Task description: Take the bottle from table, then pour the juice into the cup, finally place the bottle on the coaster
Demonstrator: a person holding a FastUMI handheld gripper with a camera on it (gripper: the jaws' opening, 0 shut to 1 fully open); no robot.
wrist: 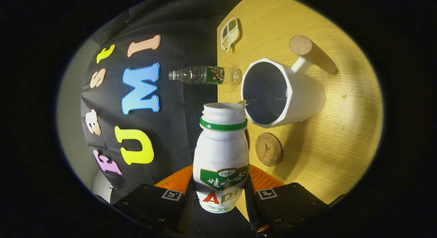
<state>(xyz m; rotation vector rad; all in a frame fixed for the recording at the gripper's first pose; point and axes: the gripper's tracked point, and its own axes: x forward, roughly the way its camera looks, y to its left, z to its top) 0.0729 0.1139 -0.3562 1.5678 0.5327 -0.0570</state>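
Note:
My gripper (pixel 220 190) is shut on a white bottle (pixel 221 156) with a green neck ring and an open mouth, held between the fingers. The whole view is rolled on its side, so the bottle is tipped toward the white cup (pixel 281 93). A thin stream of liquid runs from the bottle's mouth into the cup's dark opening. The cup has a straight wooden handle (pixel 312 53). A round cork coaster (pixel 268 149) lies on the wooden table (pixel 341 145) beside the cup, just beyond the fingers.
A clear water bottle (pixel 205 75) with a green label stands at the table's far edge by the black booth wall. A small white dish (pixel 229 33) with compartments sits farther along that edge. Bare wood stretches past the cup.

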